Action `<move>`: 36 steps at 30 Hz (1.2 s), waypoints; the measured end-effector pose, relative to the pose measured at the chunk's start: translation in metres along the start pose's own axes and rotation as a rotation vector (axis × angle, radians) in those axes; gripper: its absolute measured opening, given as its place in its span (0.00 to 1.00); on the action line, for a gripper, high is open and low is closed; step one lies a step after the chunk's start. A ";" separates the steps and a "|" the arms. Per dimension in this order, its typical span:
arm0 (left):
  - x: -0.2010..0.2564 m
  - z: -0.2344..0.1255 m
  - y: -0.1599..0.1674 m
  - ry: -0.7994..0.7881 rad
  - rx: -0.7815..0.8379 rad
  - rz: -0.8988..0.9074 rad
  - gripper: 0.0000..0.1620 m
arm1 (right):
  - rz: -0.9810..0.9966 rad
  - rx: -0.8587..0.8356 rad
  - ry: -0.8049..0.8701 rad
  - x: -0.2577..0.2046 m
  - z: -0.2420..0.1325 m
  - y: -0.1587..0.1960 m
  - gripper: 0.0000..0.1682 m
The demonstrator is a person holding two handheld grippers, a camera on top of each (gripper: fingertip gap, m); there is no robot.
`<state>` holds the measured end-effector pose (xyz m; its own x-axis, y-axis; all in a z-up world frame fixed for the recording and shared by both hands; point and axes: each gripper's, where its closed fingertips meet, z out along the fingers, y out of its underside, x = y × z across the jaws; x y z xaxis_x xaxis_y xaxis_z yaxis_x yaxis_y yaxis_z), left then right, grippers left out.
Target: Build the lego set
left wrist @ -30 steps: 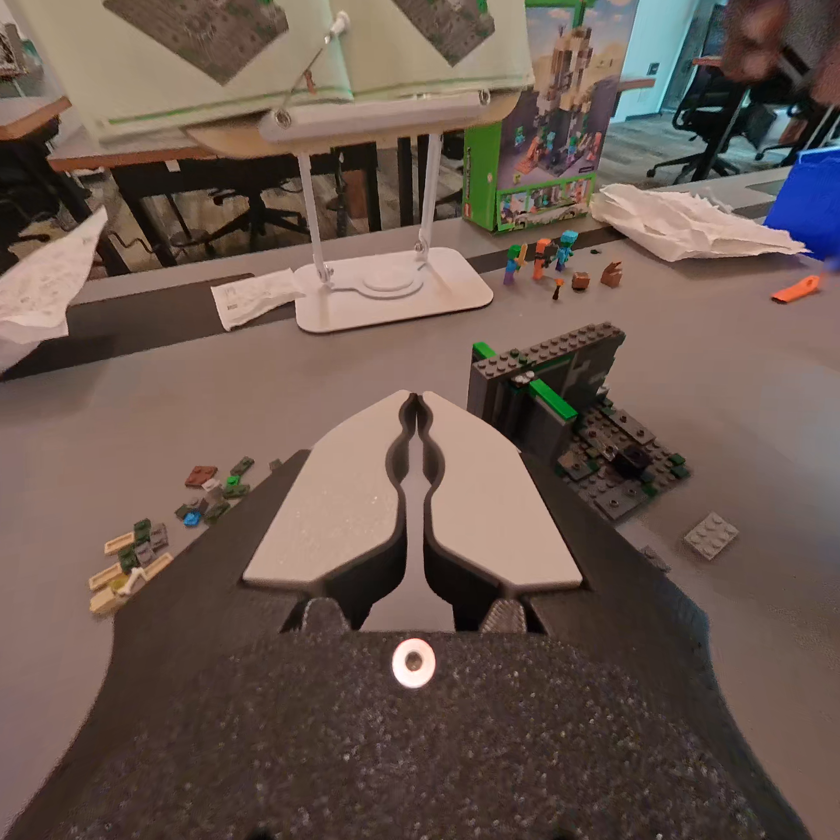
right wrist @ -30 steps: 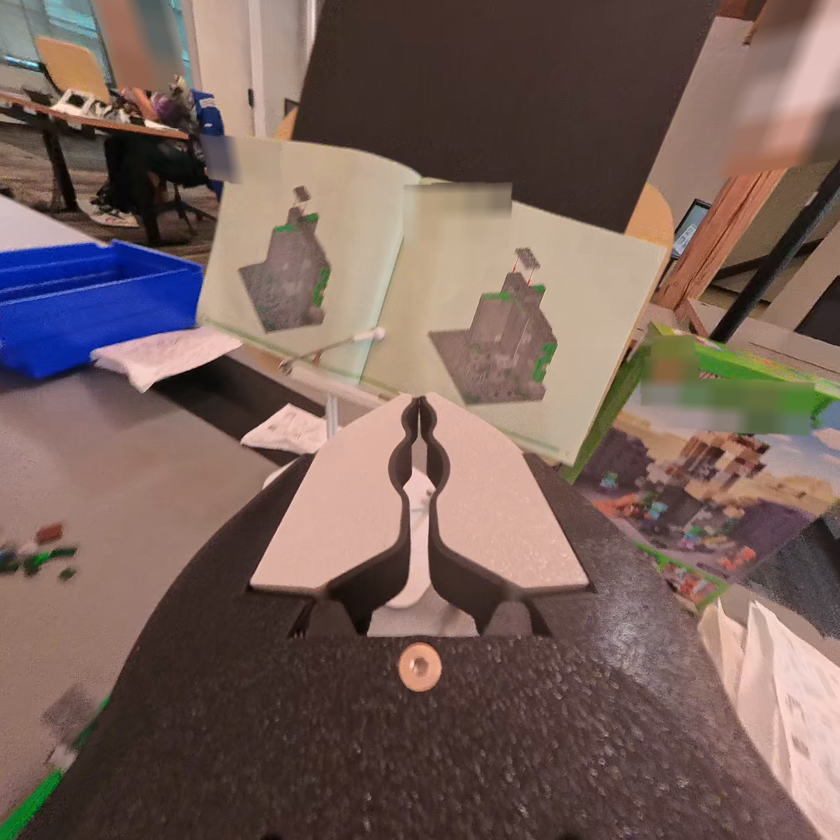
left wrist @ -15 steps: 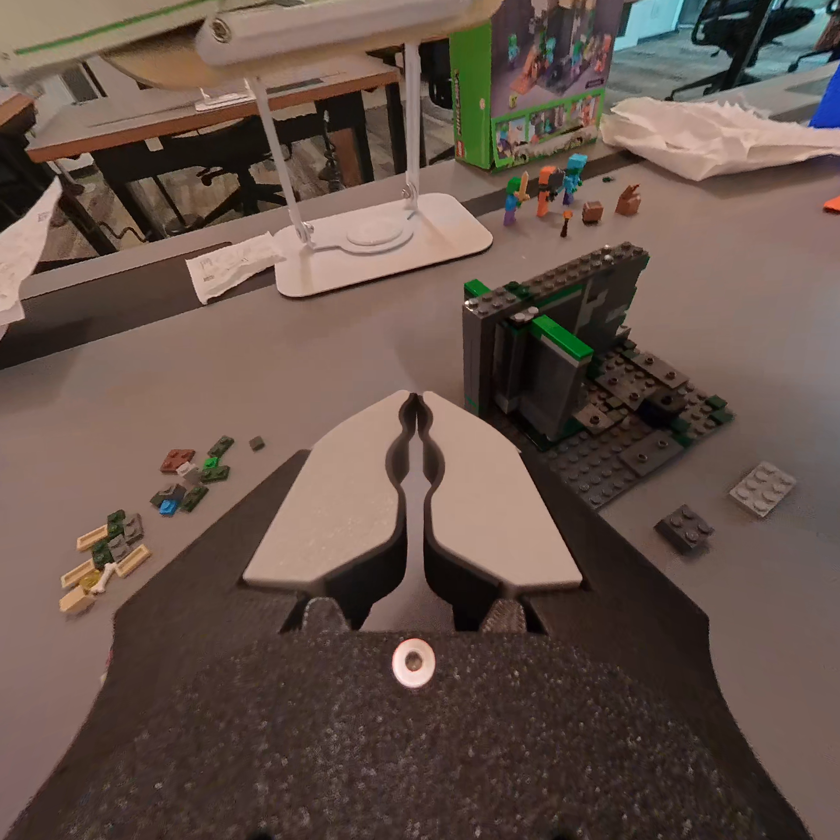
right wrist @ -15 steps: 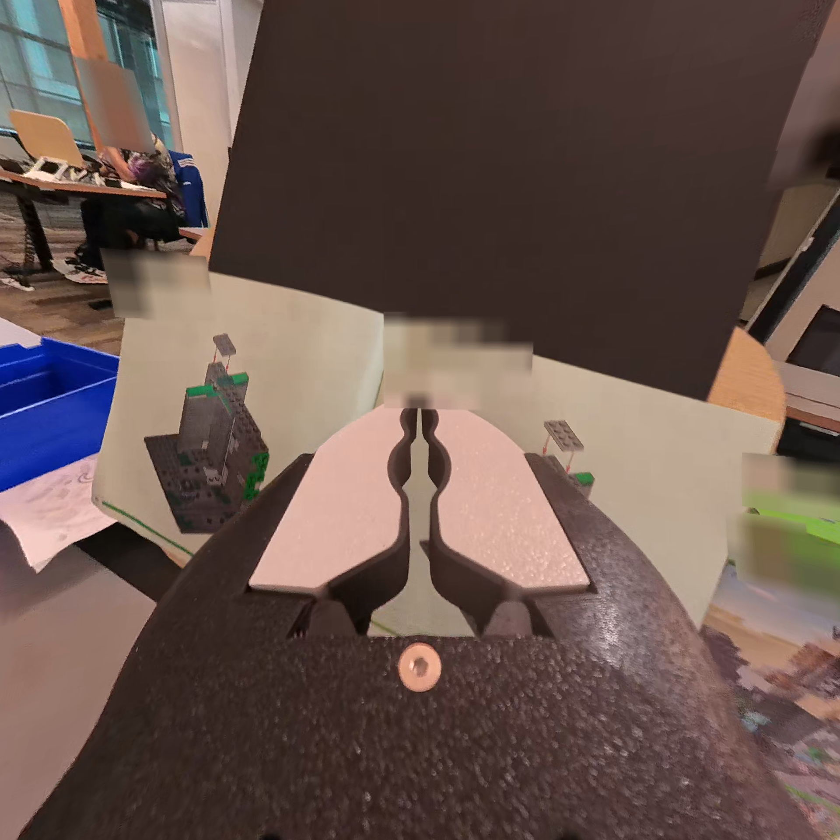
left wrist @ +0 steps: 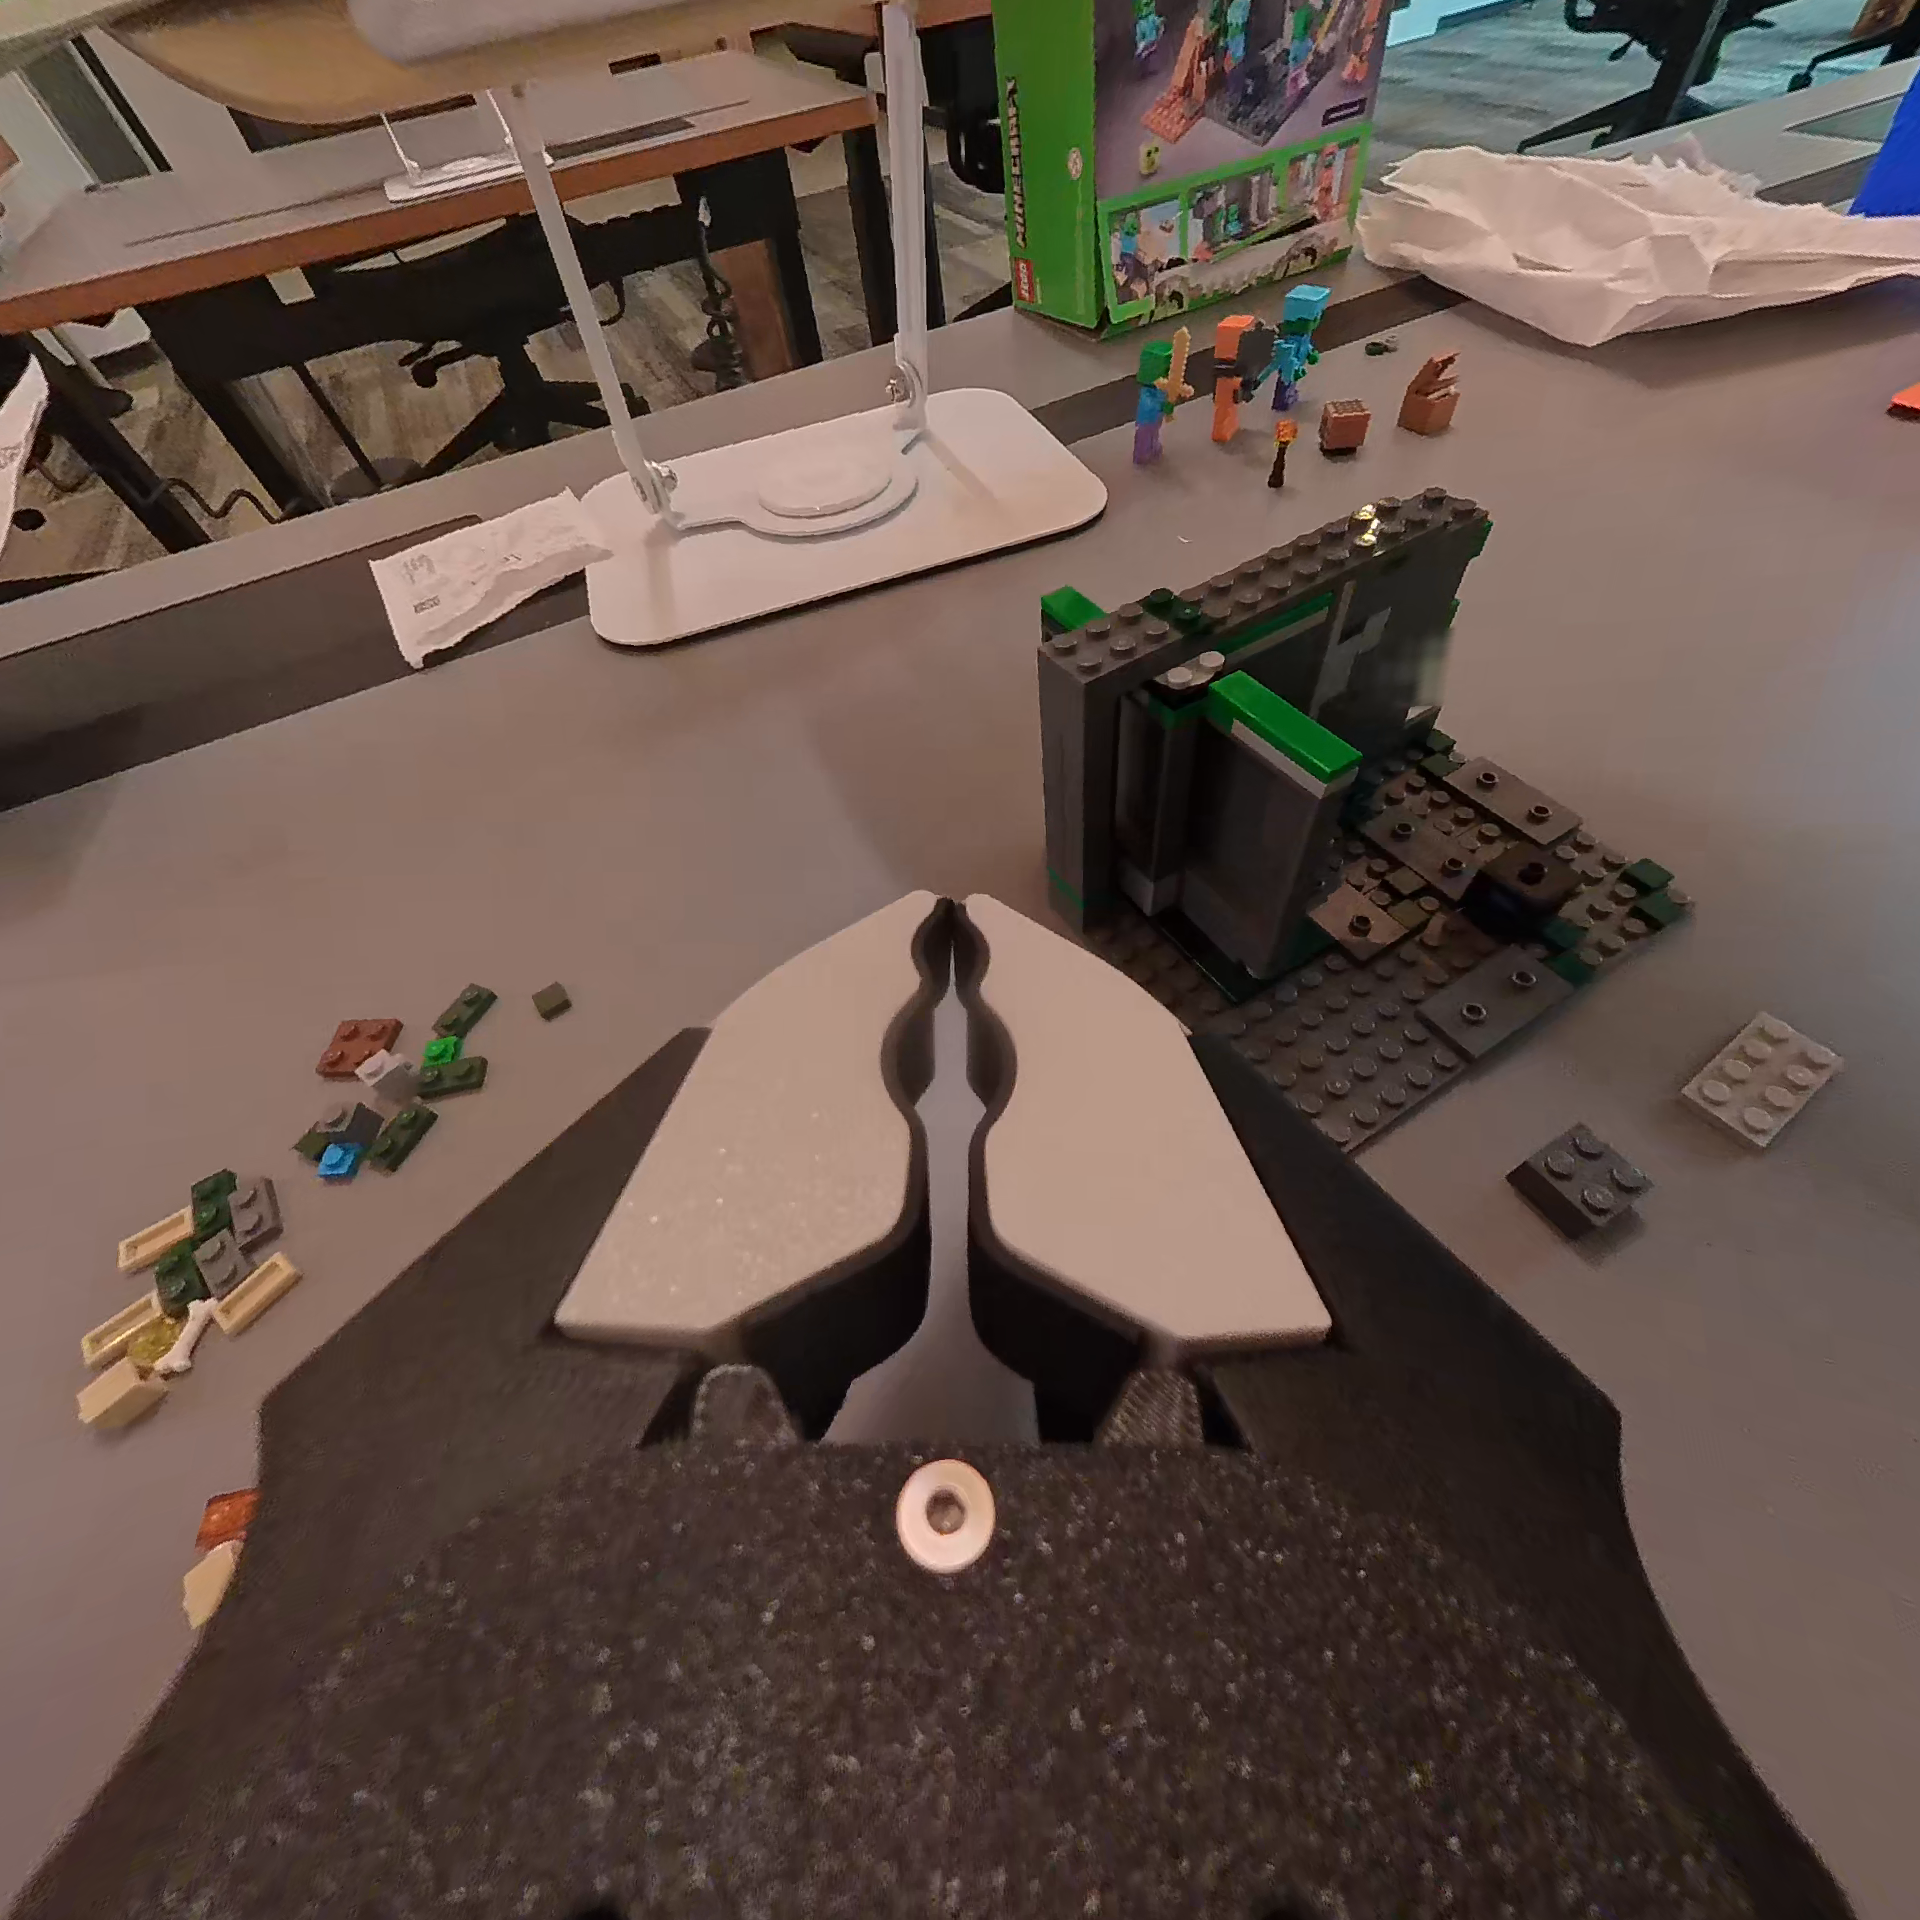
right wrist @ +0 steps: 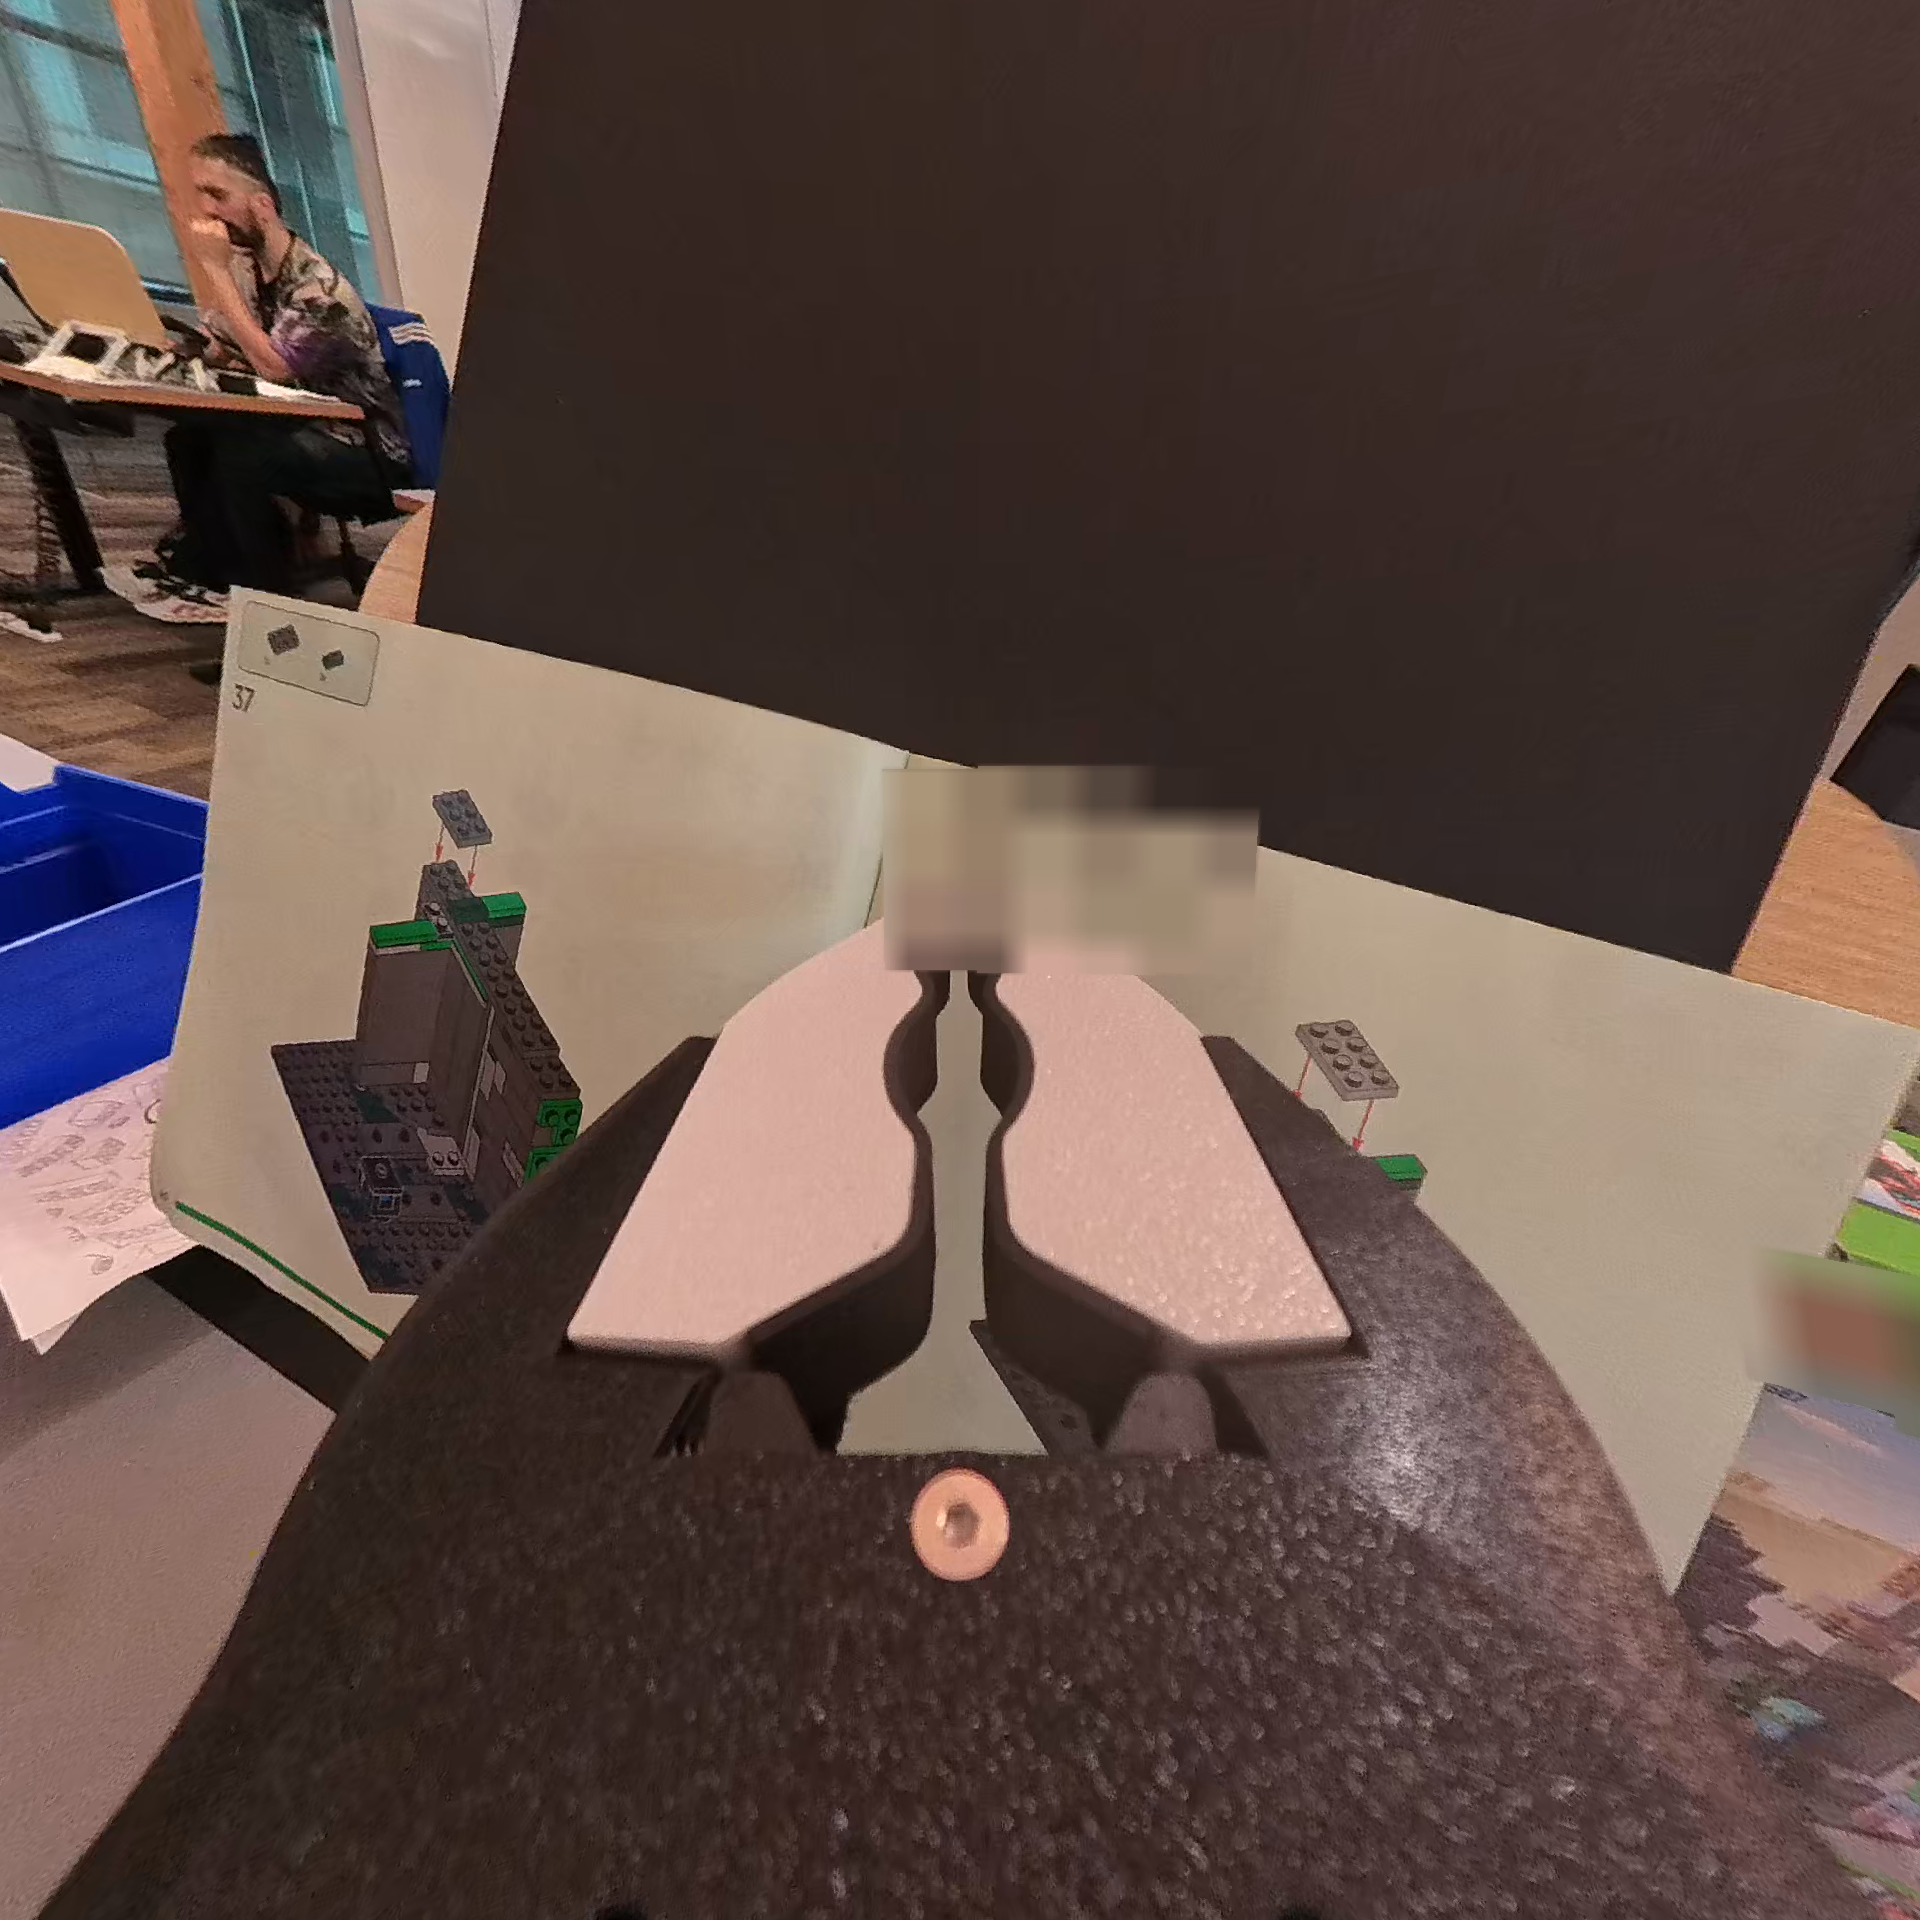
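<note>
In the left wrist view, the partly built dark grey and green lego wall (left wrist: 1226, 769) stands on its dark baseplate (left wrist: 1351, 1049). My left gripper (left wrist: 951, 916) is shut and empty, just left of the build's near corner and above the table. A light grey 2x3 plate (left wrist: 1759, 1078) and a dark grey 2x2 plate (left wrist: 1579, 1179) lie loose to the right of the baseplate. Small loose pieces (left wrist: 395, 1081) lie to the left. My right gripper (right wrist: 958, 985) is shut and empty, held up facing the open instruction booklet (right wrist: 644, 914).
A white book stand base (left wrist: 842, 509), a paper slip (left wrist: 478, 571), minifigures (left wrist: 1226, 374), the green set box (left wrist: 1195, 145) and crumpled white paper (left wrist: 1621, 239) sit at the back. A blue bin (right wrist: 83, 935) stands left of the booklet. A person (right wrist: 281, 395) sits far off. About 12 centimetres separates my left fingertips from the dark grey 2x2 plate (left wrist: 1579, 1179).
The left gripper has moved forward and tilted down, so the build and loose plates show larger and nearer. The right gripper has risen and closed in on the booklet. Both stayed shut.
</note>
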<state>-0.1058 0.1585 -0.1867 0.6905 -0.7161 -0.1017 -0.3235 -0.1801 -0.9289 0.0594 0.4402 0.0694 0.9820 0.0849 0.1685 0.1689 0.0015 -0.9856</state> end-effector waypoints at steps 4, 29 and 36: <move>0.004 0.002 0.004 0.018 -0.025 0.006 0.00 | 0.004 -0.003 -0.001 0.000 0.001 0.002 0.01; 0.008 0.006 0.013 0.020 -0.063 0.054 0.00 | 0.007 -0.005 0.035 0.032 -0.008 0.008 0.01; 0.008 0.005 0.011 0.022 -0.060 0.043 0.00 | 0.006 0.006 0.013 0.034 -0.021 0.011 0.02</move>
<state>-0.1008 0.1542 -0.1999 0.6612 -0.7384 -0.1323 -0.3908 -0.1885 -0.9010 0.0965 0.4221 0.0647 0.9840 0.0718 0.1631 0.1630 0.0068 -0.9866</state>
